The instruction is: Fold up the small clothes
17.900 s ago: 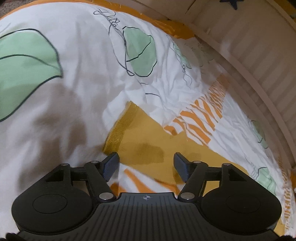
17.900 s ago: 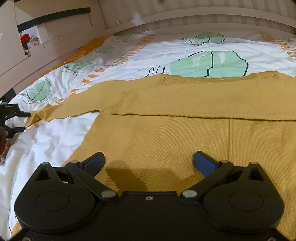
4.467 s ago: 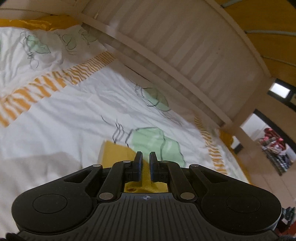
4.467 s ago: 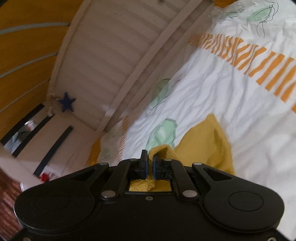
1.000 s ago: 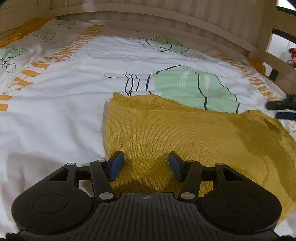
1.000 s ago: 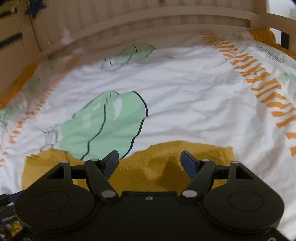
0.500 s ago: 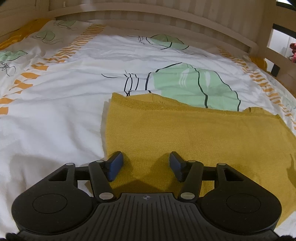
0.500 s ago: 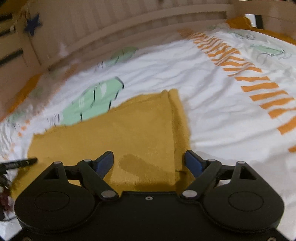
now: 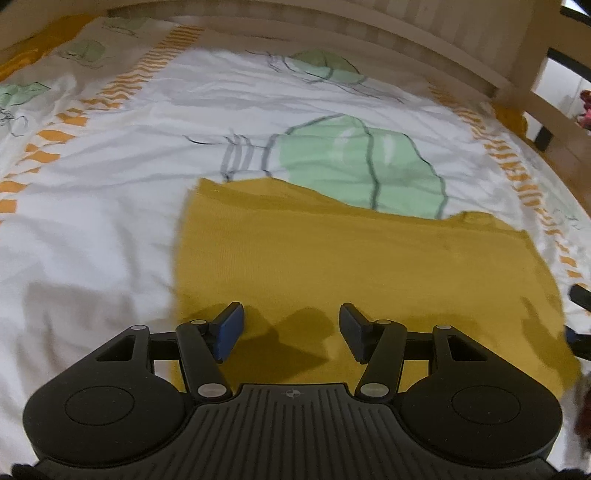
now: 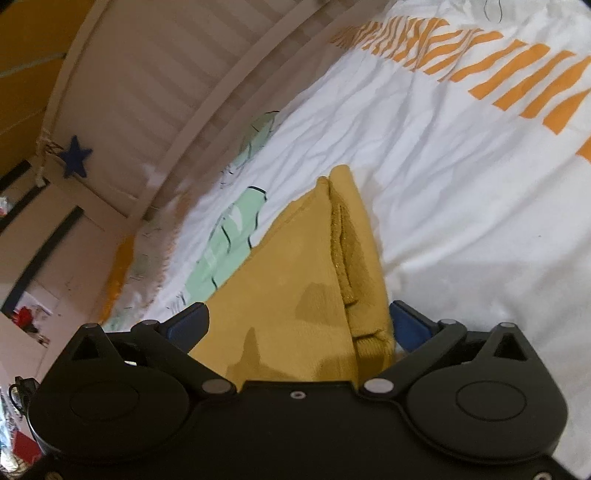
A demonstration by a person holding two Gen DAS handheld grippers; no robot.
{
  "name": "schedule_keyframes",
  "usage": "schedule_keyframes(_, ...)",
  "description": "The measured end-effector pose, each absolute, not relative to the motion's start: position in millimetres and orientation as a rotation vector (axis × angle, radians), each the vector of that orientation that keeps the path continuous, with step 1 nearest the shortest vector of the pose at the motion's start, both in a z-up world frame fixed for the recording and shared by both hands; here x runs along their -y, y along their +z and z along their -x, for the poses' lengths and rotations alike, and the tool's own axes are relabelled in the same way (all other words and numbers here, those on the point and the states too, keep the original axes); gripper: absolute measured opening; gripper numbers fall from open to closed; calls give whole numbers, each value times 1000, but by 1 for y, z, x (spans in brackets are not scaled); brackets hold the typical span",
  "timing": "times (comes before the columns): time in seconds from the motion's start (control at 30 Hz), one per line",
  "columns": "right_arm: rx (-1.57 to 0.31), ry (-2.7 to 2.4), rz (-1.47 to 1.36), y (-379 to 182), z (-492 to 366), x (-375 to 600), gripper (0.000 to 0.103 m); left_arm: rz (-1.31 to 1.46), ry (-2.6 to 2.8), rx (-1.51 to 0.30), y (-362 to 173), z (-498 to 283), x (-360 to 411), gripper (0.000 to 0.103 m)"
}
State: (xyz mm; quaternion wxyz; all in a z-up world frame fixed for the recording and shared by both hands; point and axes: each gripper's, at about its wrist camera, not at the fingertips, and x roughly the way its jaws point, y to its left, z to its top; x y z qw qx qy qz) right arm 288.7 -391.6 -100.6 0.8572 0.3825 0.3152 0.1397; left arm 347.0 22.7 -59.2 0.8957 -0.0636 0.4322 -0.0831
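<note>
A mustard-yellow knitted garment (image 9: 354, 258) lies folded into a flat rectangle on the white bedcover (image 9: 92, 221). My left gripper (image 9: 291, 325) is open and empty, just above the garment's near left part. In the right wrist view the same garment (image 10: 295, 280) shows its layered right edge. My right gripper (image 10: 299, 325) is open and wide, its fingers either side of that edge, holding nothing. The tip of the right gripper shows at the far right of the left wrist view (image 9: 580, 295).
The bedcover has green leaf prints (image 9: 362, 166) and orange stripes (image 10: 517, 85). A slatted wooden bed rail (image 9: 332, 33) runs along the far side, with a blue star (image 10: 75, 160) on it. A cabinet (image 10: 40, 236) stands past the bed.
My right gripper has swung and tilted, moving to the garment's right edge. My left gripper has pulled back and risen slightly. Both stay open; the garment lies still.
</note>
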Motion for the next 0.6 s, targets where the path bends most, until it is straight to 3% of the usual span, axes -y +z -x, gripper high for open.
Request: schedule_keyframes(0.6, -588, 392, -785, -109, -284, 397, 103, 87, -171, -916, -71, -402, 85, 55)
